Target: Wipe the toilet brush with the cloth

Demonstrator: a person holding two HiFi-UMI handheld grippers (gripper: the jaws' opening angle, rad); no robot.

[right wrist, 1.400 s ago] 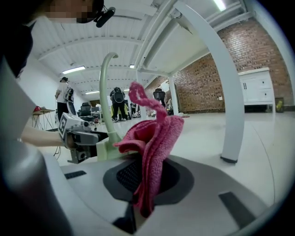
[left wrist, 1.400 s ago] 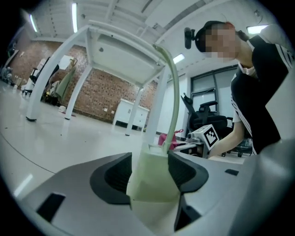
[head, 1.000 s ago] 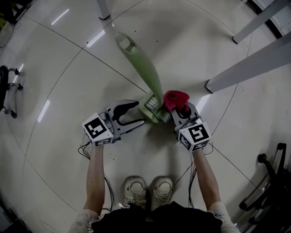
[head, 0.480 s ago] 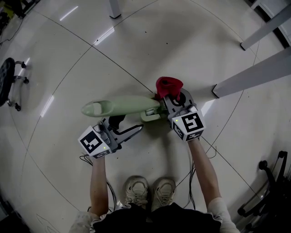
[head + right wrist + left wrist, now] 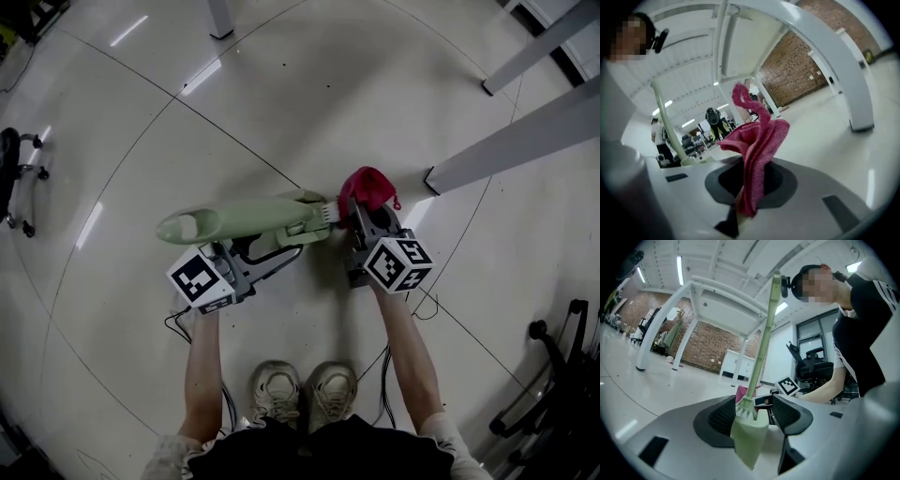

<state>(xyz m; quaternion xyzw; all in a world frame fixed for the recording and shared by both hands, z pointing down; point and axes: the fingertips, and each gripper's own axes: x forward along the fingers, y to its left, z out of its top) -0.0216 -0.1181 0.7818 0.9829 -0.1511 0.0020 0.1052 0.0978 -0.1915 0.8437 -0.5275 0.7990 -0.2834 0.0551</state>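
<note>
Between the jaws of the left gripper (image 5: pixel 286 251) sits the pale green plastic toilet brush (image 5: pixel 253 217), pinched near its toothed head end. Its long slim handle rises from there towards the person's head, with the oval hanging hole at the far tip. Those jaws are closed on the brush.

Just beside the brush's head end hangs the crumpled raspberry-red microfibre cloth (image 5: pixel 366 186). The right gripper (image 5: pixel 361 214) clamps it by a fold, and the loose part stands up above the jaws. From these views I cannot tell whether cloth and brush are touching; the right gripper view shows the handle off to one side of the cloth.

Below both lies the glossy white tiled floor (image 5: pixel 309 84), with white metal table legs (image 5: pixel 506 141) to the right and the person's white trainers (image 5: pixel 281 389) underneath.

The main risk seems to be leverage. The brush is gripped at one end only, so pressing the cloth along the handle could twist it in the jaws or knock it loose. The cloth is held by a thin fold and could be pulled out as it drags. The grippers are also close enough to bump each other.
</note>
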